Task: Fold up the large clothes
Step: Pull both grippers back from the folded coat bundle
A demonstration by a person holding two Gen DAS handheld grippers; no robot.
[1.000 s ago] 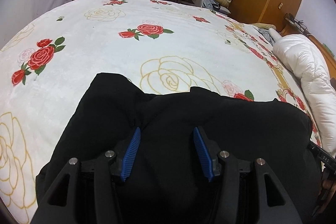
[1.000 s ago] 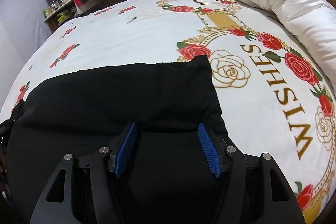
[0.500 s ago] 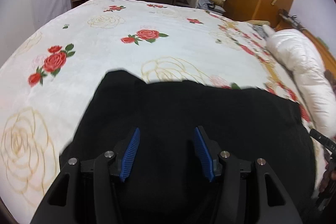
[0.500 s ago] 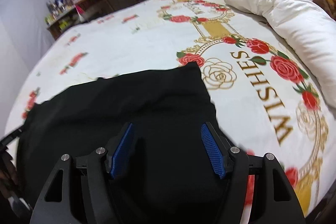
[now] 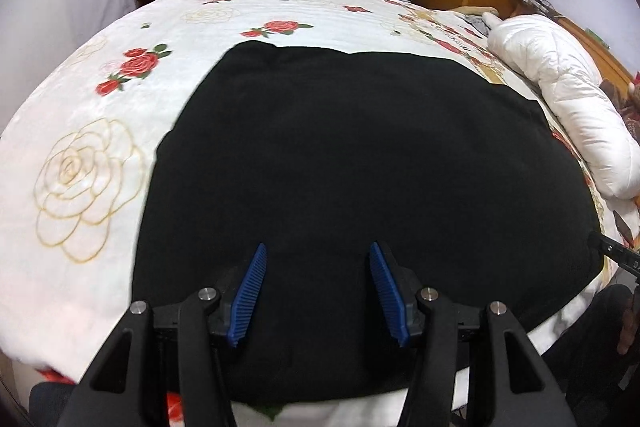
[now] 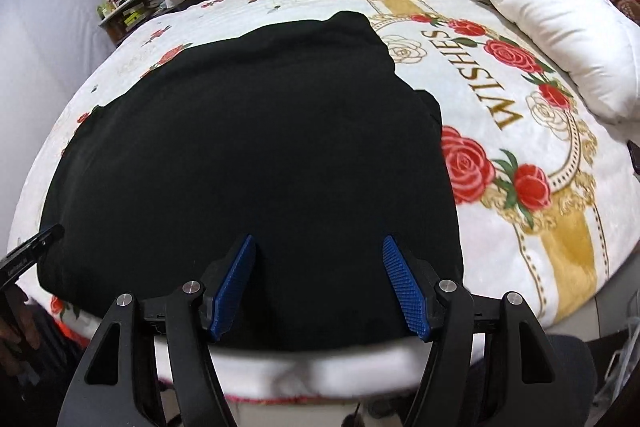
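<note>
Fingers on both grippers are spread wide and holding nothing: left gripper (image 5: pixel 316 287), right gripper (image 6: pixel 320 281). One large black fabric garment (image 5: pixel 360 163) lies flat on the white rose-print bed (image 5: pixel 100 131), spreading ahead of both pairs of fingers (probably smoothed out for the next fold). One puffy white duvet (image 6: pixel 532 3) sits far right of the fingers.

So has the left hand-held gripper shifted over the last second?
Yes. The left hand-held gripper has pulled back toward the bed's near edge: the black garment now shows whole, and the gold rose outline sits further left.
</note>
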